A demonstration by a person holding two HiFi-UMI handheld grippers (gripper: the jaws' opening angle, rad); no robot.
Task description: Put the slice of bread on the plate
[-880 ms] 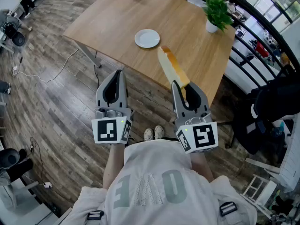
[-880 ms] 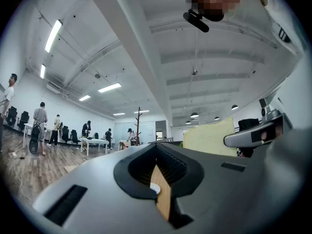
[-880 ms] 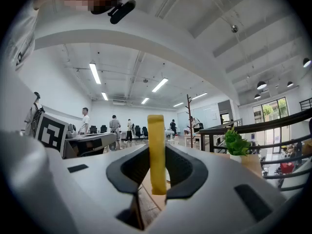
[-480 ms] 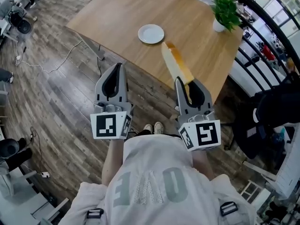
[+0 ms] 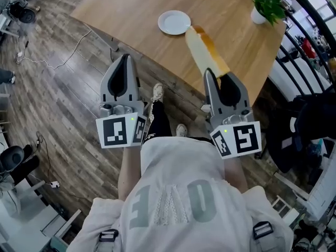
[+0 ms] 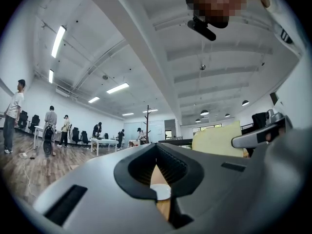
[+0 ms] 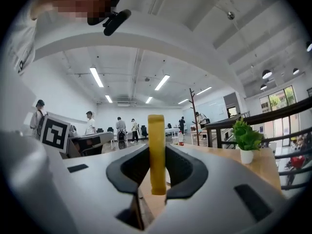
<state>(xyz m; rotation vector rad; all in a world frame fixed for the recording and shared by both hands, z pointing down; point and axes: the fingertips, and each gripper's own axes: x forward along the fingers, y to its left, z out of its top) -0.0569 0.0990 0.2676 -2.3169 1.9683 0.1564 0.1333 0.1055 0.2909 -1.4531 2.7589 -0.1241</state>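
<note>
A white plate [image 5: 174, 22] lies on the wooden table [image 5: 131, 9]. My right gripper [image 5: 219, 77] is shut on the slice of bread [image 5: 203, 49], which stands on edge and sticks forward from the jaws. In the head view its far end shows just right of the plate, up in the air. In the right gripper view the bread [image 7: 156, 130] stands upright between the pads of the right gripper [image 7: 157, 179]. My left gripper [image 5: 125, 58] is shut and empty, short of the table's near edge. Through the left gripper [image 6: 157, 147] I see the plate [image 6: 161, 192].
A potted plant [image 5: 268, 1] stands at the table's far right corner, beside a black railing [image 5: 304, 30]. The person's shoes [image 5: 157, 92] are on the wooden floor below the grippers. A cable [image 5: 68, 67] trails on the floor at left. People stand far off in the room.
The person has stepped toward the table, one foot now forward between the grippers. Table and plate have slid up in the head view. The right gripper still holds the bread.
</note>
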